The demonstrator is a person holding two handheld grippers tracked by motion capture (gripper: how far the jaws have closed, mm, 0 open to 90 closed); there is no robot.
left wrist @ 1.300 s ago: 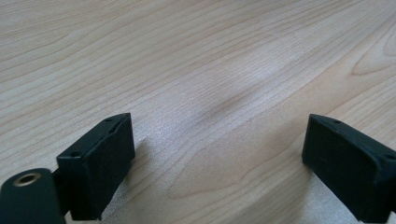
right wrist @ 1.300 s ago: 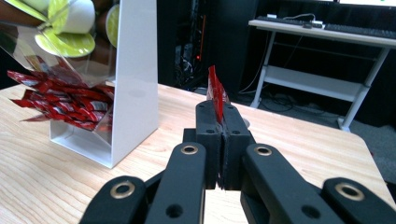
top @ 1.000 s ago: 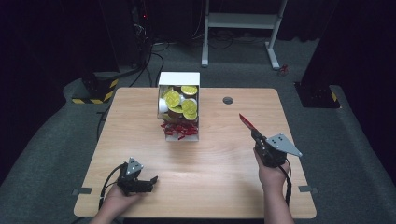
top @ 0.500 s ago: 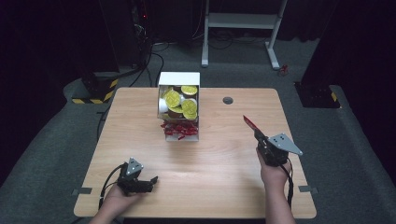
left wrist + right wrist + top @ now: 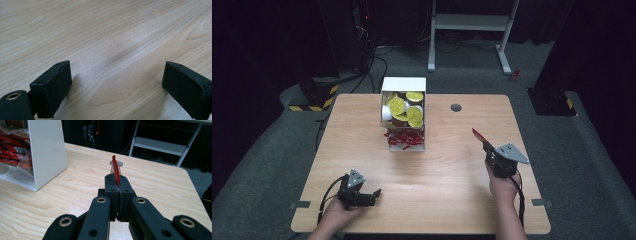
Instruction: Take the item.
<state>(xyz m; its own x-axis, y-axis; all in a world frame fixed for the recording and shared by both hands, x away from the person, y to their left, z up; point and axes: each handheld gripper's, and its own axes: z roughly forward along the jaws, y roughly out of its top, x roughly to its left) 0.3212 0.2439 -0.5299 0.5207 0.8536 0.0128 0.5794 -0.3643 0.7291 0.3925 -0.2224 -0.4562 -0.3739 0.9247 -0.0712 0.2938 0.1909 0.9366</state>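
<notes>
Right gripper view is showing the right gripper (image 5: 117, 186) with its two black jaws pressed together on a red sachet (image 5: 115, 170), clamping the packet at its lower end. The sachet is standing nearly upright out of the top of the closed jaws, edge-on to the camera, so it is reading as a thin, glossy red strip with a pointed upper tip. It is hanging above the wooden table (image 5: 160, 185), not touching it, and a round grey grommet (image 5: 117, 164) set in the tabletop is lying behind it.

From the high view, the right gripper (image 5: 484, 143) is sitting over the right part of the table (image 5: 452, 180), and the red sachet (image 5: 478, 134) is sticking out beyond the jaw tips, pointing away from the person and slightly toward the table's middle. It is staying well apart from the white dispenser box (image 5: 404, 117), which is standing at the far middle of the table, holding round yellow-lidded cups in its upper part and a heap of similar red sachets in its lower tray.

The left gripper (image 5: 373, 194) is resting low at the near left edge, and the left gripper view is showing its jaws standing wide apart with bare wood between them.
</notes>
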